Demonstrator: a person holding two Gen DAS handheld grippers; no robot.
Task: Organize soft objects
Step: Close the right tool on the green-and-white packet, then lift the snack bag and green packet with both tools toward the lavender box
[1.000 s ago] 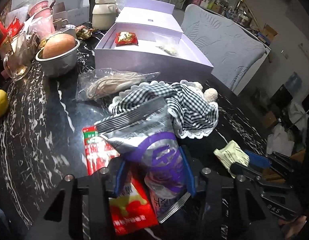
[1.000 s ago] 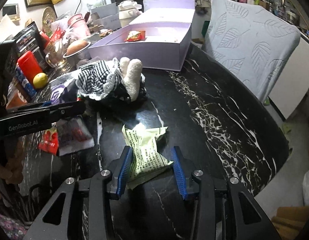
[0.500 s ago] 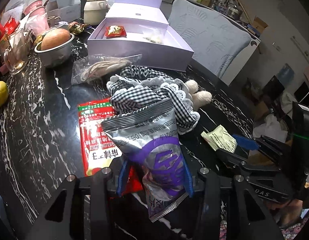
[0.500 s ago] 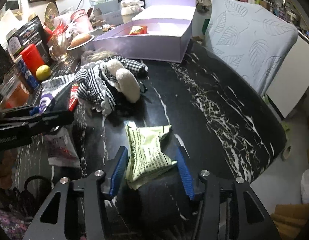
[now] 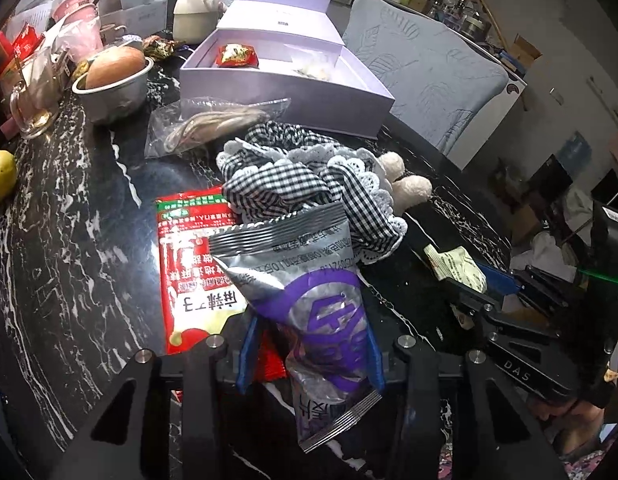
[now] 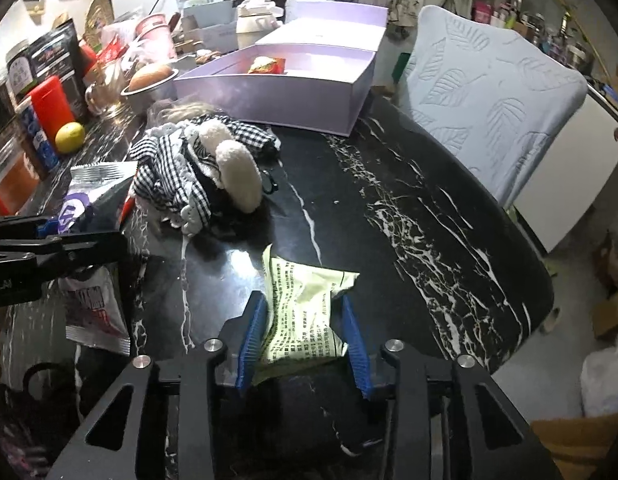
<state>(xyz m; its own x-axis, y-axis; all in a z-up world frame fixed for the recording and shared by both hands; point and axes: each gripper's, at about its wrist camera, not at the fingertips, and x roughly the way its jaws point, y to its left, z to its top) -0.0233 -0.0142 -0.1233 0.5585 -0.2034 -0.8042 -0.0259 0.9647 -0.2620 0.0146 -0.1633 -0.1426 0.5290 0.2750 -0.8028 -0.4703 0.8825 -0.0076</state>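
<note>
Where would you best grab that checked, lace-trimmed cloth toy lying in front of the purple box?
Probably the bunched gingham dress, pinched from above: it stands in raised folds narrow enough for two fingers. The plush legs look bulkier and rounder, so a pinch might slip.

Probably "DAS" on right tool

- Black marble table, white-veined
- Pale blue leaf-quilted chair cover beyond its far edge
- Metal bowl with a brown round thing, near the back left
- Yellow fruit just beside a red canister
- Cream jar behind
</note>
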